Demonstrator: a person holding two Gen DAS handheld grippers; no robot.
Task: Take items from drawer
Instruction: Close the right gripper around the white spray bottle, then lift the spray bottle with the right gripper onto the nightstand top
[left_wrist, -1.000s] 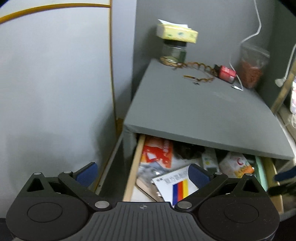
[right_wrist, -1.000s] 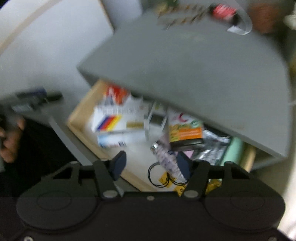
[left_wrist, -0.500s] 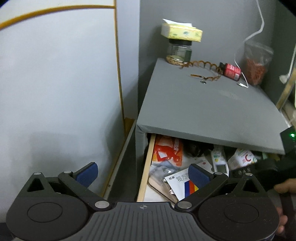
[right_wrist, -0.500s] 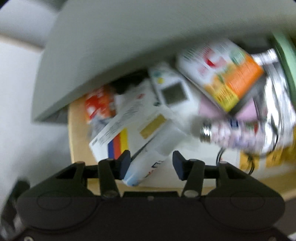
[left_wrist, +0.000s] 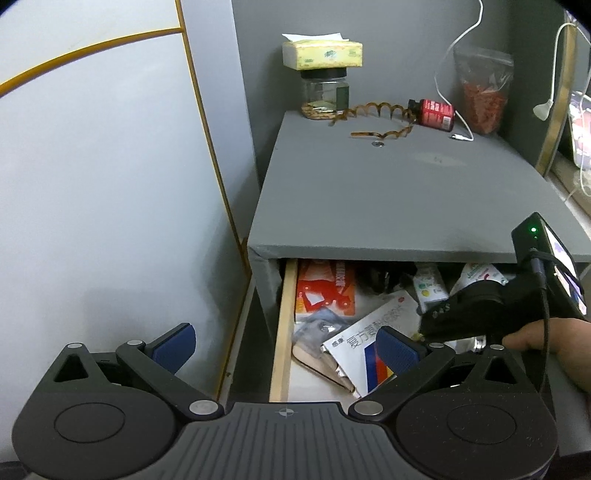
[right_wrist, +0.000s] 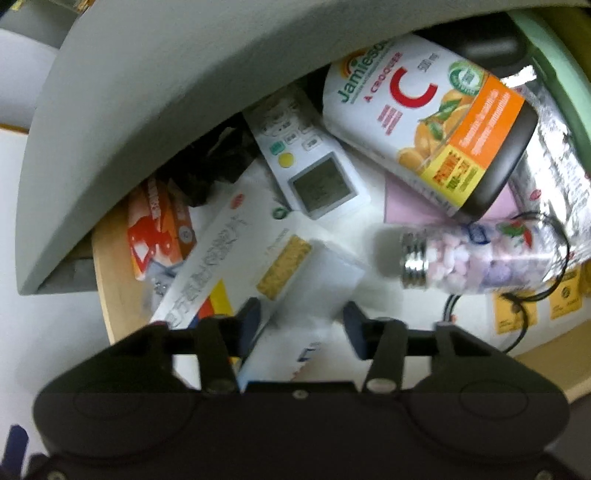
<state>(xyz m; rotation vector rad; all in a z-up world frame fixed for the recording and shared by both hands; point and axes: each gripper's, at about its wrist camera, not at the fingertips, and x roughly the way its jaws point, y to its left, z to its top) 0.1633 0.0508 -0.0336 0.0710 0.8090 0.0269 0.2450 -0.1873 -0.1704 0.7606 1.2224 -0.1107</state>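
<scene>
The grey cabinet's drawer (left_wrist: 282, 332) is pulled open and holds many items. My right gripper (right_wrist: 301, 323) is open, low inside it, its jaws on either side of a white box (right_wrist: 295, 295) lying on a white medicine box with coloured stripes (right_wrist: 214, 258). Behind lie a white remote (right_wrist: 310, 162), a vitamin C bottle (right_wrist: 428, 122) and a small pill bottle (right_wrist: 472, 258). In the left wrist view the right gripper's body (left_wrist: 491, 306) reaches into the drawer. My left gripper (left_wrist: 284, 349) is open and empty, held back above the drawer's left front.
The cabinet top (left_wrist: 406, 184) carries a jar (left_wrist: 325, 92) with a tissue pack (left_wrist: 321, 53), a spiral band (left_wrist: 373, 114), a red bottle (left_wrist: 434, 112) and a bag (left_wrist: 484, 96). A grey panel (left_wrist: 110, 184) stands on the left. Black cord (right_wrist: 524, 295) and yellow packets (right_wrist: 535, 306) lie at the drawer's right front.
My right gripper has dropped into the drawer and now straddles the white box. My left gripper has drifted left, so the cabinet sits further right in its view.
</scene>
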